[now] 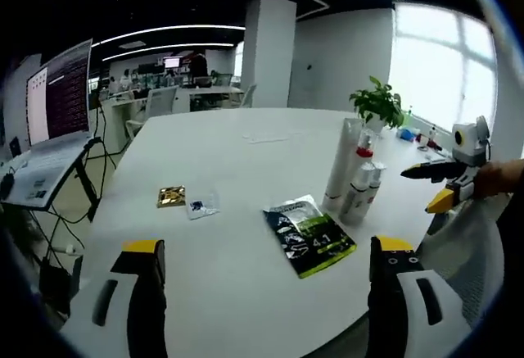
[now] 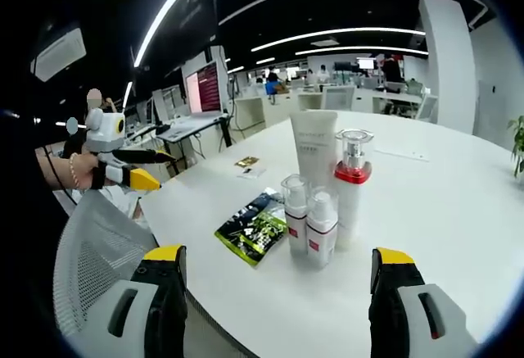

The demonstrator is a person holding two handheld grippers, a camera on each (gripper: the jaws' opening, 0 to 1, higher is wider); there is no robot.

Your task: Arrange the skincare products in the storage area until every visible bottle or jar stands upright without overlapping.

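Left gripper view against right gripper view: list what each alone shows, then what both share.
Left alone: a small gold foil packet, a leafy green potted plant fully visible, and the right gripper.
Right alone: the left gripper.
Shared: the round white table, green-black flat sachet and upright white bottles.

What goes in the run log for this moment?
left gripper: open, empty | right gripper: open, empty | bottles: upright, clustered | sachet: flat
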